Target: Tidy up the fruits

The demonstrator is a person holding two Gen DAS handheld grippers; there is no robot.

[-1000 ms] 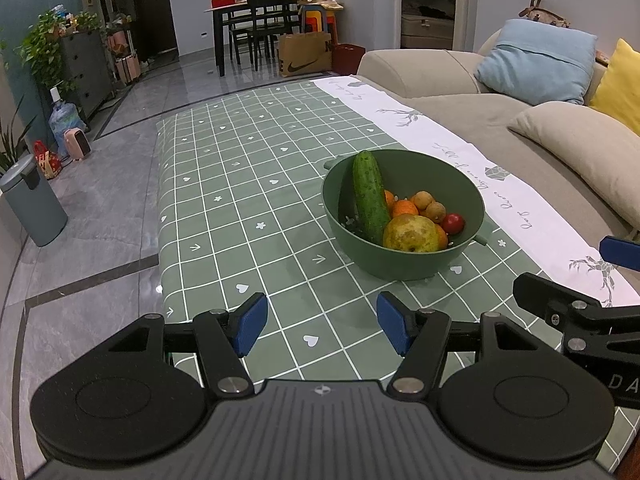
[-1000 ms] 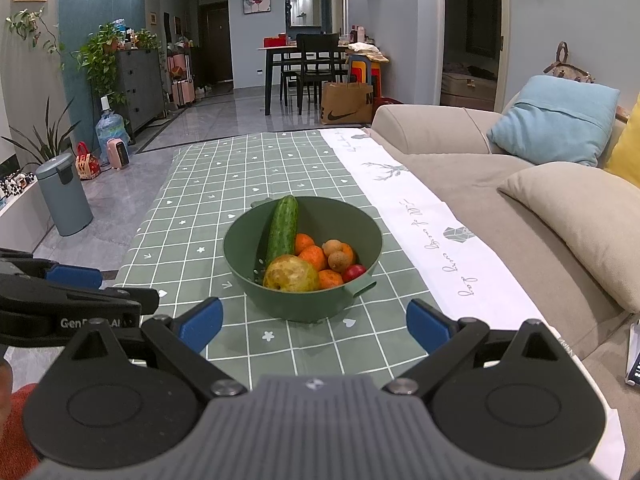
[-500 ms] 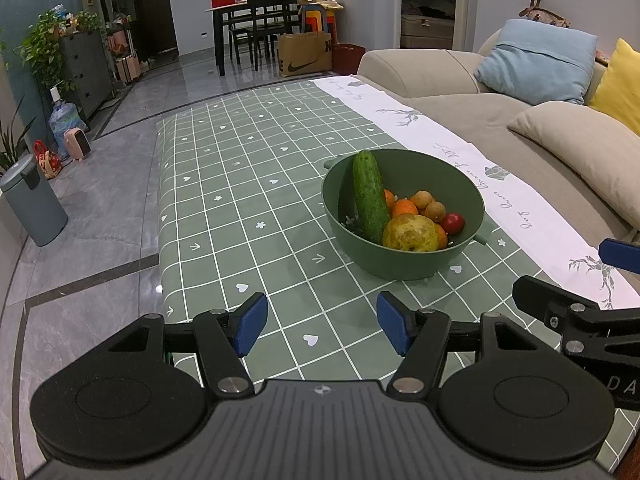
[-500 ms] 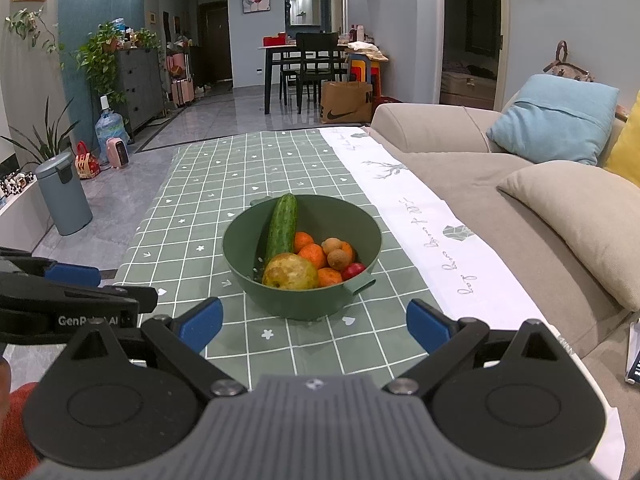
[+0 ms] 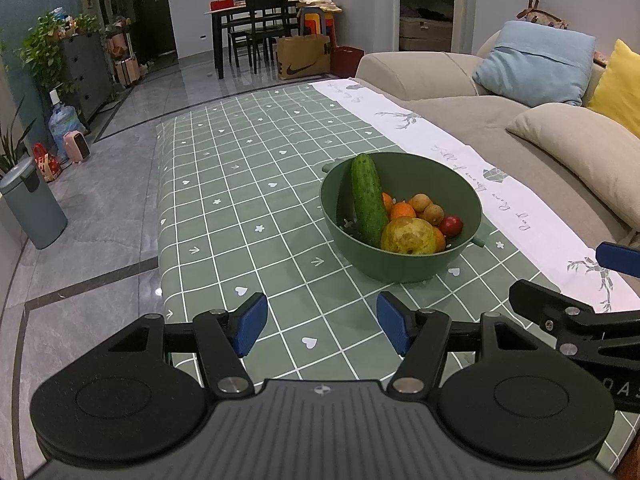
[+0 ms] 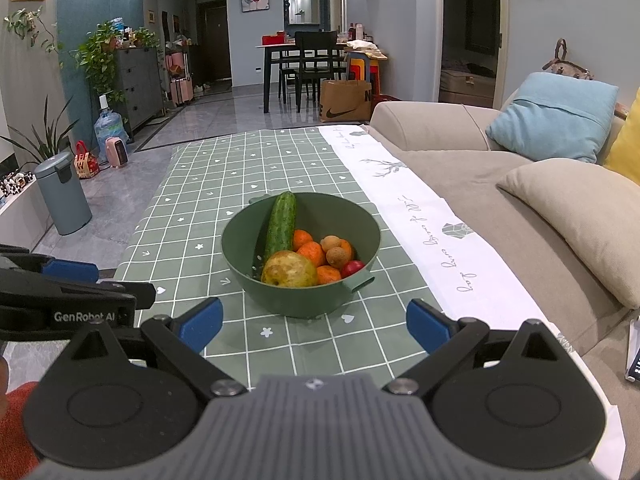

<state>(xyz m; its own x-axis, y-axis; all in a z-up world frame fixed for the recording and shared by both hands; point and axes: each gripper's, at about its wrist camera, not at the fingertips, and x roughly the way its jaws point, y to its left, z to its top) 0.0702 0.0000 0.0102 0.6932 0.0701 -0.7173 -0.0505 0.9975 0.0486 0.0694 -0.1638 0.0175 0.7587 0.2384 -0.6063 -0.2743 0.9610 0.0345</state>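
A green bowl (image 5: 460, 184) (image 6: 360, 216) stands on the green checked tablecloth (image 5: 240, 208) (image 6: 208, 184). A cucumber (image 5: 368, 200) (image 6: 281, 223) leans against its rim, beside a yellowish pear (image 5: 408, 236) (image 6: 289, 270), several oranges (image 5: 402, 211) (image 6: 312, 252), small brown fruits (image 5: 428, 208) (image 6: 335, 250) and a red tomato (image 5: 451, 225) (image 6: 352, 267). My left gripper (image 5: 322, 326) hovers open in front of the bowl, nothing between its blue pads. My right gripper (image 6: 314, 326) is also open and empty, just short of the bowl.
A beige sofa (image 6: 460, 160) with blue (image 6: 556, 116), beige and yellow cushions runs along the table's right side. A white runner (image 6: 432, 236) edges the cloth. A grey bin (image 6: 64, 192) stands on the floor at left; a dining table with chairs (image 6: 312, 56) is far back.
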